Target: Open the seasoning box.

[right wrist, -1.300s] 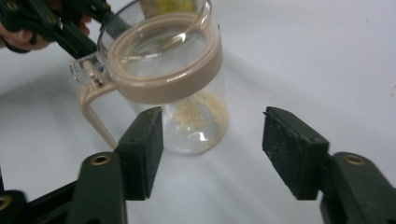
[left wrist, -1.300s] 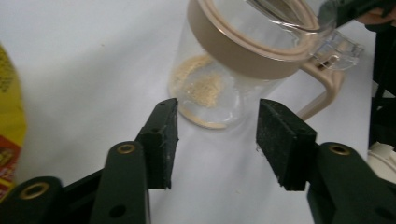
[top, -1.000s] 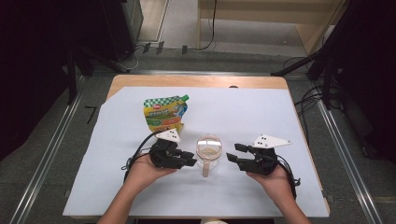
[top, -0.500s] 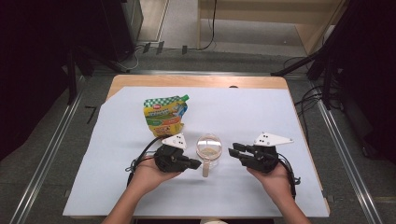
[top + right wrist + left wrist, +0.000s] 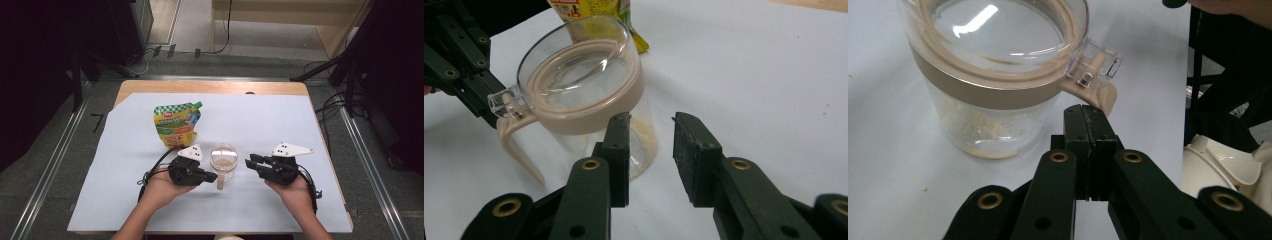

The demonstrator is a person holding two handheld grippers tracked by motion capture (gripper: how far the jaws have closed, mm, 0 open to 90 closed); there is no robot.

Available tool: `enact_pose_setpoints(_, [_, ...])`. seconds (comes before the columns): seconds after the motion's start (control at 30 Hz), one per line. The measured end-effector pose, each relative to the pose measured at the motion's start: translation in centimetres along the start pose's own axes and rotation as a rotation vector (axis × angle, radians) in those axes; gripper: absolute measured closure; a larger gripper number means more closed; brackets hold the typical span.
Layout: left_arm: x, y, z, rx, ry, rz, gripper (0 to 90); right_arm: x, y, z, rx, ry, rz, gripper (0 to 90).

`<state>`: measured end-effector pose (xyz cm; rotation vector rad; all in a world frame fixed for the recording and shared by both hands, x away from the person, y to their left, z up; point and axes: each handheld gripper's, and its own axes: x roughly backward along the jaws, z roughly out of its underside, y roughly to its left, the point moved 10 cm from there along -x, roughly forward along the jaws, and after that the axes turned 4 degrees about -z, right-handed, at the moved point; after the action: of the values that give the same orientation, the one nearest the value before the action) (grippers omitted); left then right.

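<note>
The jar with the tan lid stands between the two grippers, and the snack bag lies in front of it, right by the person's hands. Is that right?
Not quite. The jar does stand between the left gripper and the right gripper, but the snack bag lies behind it, farther from the person's hands, toward the table's far edge. The high view shows this.

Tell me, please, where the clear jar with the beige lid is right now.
In the high view the clear jar stands on the white sheet near the front edge, between the left claw and right claw, below the snack pouch.
</note>
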<state>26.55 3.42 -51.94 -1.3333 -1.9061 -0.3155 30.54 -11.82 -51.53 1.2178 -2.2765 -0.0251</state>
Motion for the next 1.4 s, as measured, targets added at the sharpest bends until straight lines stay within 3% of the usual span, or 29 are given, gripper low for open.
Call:
enact_pose_setpoints(0.53, [-2.2, -1.7, -1.1, 0.004, -0.001, 0.044, 90.0, 0.3, 0.1, 0.4, 0.002, 0.016, 0.01, 72.0])
enact_pose_setpoints(0.6, [-2.5, -1.9, -1.3, 0.017, -0.011, 0.053, 90.0, 0.4, 0.1, 0.6, 0.0, 0.019, 0.011, 73.6])
enact_pose_setpoints(0.8, [-3.3, -2.6, -1.7, 0.006, -0.003, 0.079, 90.0, 0.7, 0.4, 1.1, 0.003, 0.036, 0.008, 82.2])
enact_pose_setpoints(0.93, [-2.7, -2.5, -1.5, 0.02, 0.014, 0.098, 89.7, 1.1, 0.9, 1.3, 0.001, 0.044, 0.007, 84.3])
enact_pose_setpoints(1.1, [-1.2, -2.1, -1.0, 0.011, 0.018, 0.125, 77.7, 1.7, 2.5, 1.9, 0.004, 0.063, -0.011, 86.3])
enact_pose_setpoints(1.2, [-0.4, -2.0, -0.7, 0.008, 0.013, 0.171, 70.2, 1.9, 3.1, 2.2, 0.01, 0.07, -0.018, 86.3])
enact_pose_setpoints(1.23, [0.1, -1.6, -0.3, 0.008, 0.019, 0.172, 63.4, 2.0, 3.8, 2.4, 0.02, 0.077, -0.028, 88.3])
enact_pose_setpoints(1.33, [0.6, -1.0, -0.1, 0.022, 0.016, 0.158, 60.3, 2.1, 4.4, 2.5, 0.037, 0.082, -0.032, 90.0])
enact_pose_setpoints(1.4, [1.0, 0.0, -0.1, 0.036, 0.008, 0.122, 57.1, 2.1, 5.1, 2.7, 0.046, 0.099, -0.047, 90.0])
